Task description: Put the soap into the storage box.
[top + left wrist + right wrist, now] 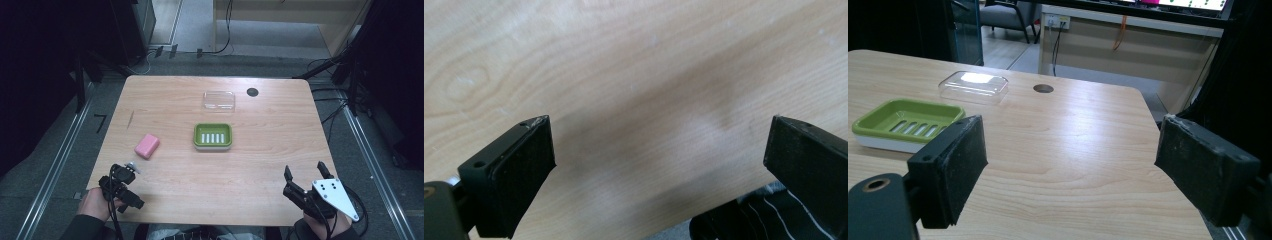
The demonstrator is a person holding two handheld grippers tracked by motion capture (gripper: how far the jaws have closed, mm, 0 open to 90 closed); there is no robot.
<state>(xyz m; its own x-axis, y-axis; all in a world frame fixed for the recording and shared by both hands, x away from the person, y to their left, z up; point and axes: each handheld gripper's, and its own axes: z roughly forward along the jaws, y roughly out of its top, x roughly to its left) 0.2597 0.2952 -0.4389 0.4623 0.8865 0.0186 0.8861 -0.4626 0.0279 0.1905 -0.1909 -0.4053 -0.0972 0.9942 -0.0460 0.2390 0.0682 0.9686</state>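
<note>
A pink soap bar [147, 145] lies on the wooden table [260, 165], left of centre. A green soap dish [213, 136] with a white slotted insert sits mid-table; in the right gripper view the dish [905, 122] is at the left. Behind it lies a clear plastic lid [219, 100], also far back as the lid [973, 86]. My left gripper [129, 186] rests near the front left corner, open, pointing down at bare wood [659, 145]. My right gripper [305, 170] is at the front right, open with nothing between its pads [1070, 170].
A round cable hole [252, 92] is in the table's back right, seen as the hole [1043, 88] from the right gripper. Floor rails and cables surround the table. A wooden cabinet [290, 15] stands beyond.
</note>
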